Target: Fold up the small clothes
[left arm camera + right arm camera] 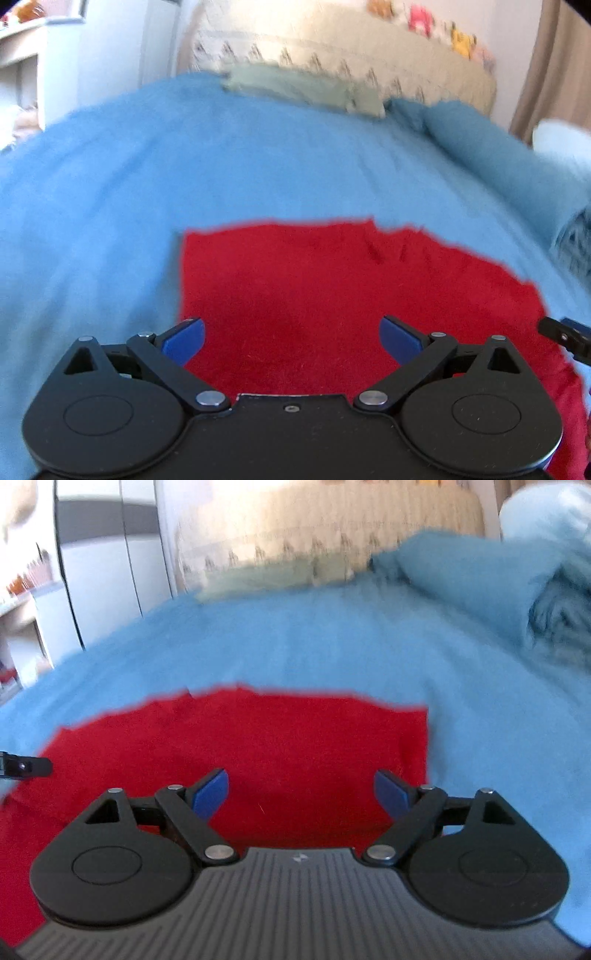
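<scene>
A red garment lies flat on the blue bedspread, folded into a rough rectangle. My left gripper hovers over its near left part, open, with only the flat cloth showing between its blue fingers. In the right wrist view the same red garment spreads below my right gripper, which is open wide with nothing pinched between its blue fingers. The tip of the right gripper shows at the right edge of the left wrist view. The tip of the left gripper shows at the left edge of the right wrist view.
A folded pale green cloth lies at the far edge of the bed. A rumpled blue blanket roll sits at the far right. A beige patterned headboard stands behind, with white cupboards to the left.
</scene>
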A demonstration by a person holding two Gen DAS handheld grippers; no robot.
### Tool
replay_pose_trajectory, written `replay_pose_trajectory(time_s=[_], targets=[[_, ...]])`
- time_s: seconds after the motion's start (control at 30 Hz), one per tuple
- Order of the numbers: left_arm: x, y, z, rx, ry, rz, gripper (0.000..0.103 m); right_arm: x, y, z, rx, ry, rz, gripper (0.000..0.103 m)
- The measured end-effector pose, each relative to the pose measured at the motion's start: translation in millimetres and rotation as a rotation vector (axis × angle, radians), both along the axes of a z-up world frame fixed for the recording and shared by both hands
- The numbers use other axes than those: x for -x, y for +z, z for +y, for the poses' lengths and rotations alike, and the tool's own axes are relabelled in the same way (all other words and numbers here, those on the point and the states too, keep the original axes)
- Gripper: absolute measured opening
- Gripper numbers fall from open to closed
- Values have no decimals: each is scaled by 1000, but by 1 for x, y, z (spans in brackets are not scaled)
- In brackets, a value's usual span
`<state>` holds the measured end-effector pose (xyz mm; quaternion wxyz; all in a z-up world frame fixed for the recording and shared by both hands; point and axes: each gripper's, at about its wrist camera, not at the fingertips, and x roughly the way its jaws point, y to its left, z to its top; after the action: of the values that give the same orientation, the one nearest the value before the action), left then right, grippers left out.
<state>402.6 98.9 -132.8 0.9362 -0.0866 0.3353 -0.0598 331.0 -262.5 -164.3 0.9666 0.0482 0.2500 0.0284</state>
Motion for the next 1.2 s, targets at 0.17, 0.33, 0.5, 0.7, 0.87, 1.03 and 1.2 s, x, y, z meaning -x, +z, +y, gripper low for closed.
replay_pose_trajectory(time_s=[0.17,0.33,0.5,0.7,0.87,1.03,1.2], targets=[[92,80,24,-4,57,-151,103,81,76,-10,32,12,-141,102],[189,120,46,-16,62,-152,103,176,135,-23,37,17,-178,103],[260,103,57,-22,-2,-60,103,257,141,-32,28,1,-134,103],[303,41,58,27,-20,124,98,318,94,-33,74,-36,20,103],[308,6,52,15,-21,203,83,340,52,-36,31,-86,153,103],[309,-10,45,-30,-45,208,69,356,27,-35,-21,-151,182,103],[314,-15,46,-39,-17,181,58,349,14,-30,-19,-148,251,88]])
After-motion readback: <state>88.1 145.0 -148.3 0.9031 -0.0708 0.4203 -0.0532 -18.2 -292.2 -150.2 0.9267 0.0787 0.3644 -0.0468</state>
